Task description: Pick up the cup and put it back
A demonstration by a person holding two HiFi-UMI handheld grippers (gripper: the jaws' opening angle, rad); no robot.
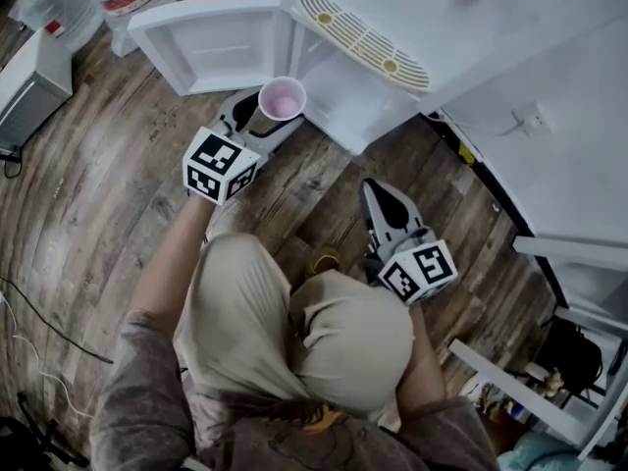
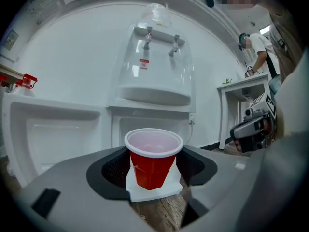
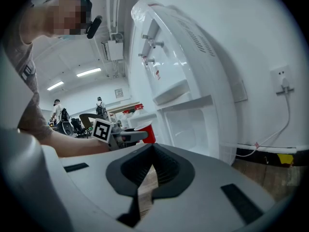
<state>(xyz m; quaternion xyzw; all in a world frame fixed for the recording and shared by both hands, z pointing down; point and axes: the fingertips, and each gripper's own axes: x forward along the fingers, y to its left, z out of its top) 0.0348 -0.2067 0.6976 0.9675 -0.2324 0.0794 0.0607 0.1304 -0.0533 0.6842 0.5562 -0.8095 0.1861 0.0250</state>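
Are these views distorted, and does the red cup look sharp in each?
Left gripper view: strong fisheye bend, dark corners; the red cup is sharp. Right gripper view: same bend, the water dispenser leans curved; the cup is small but distinct. Head view: milder bend, even light, cup rim clear.

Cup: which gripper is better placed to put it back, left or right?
Left. The left gripper grips the red cup and faces the water dispenser and its open compartment. The right gripper is shut, empty, back beside the person's knee.
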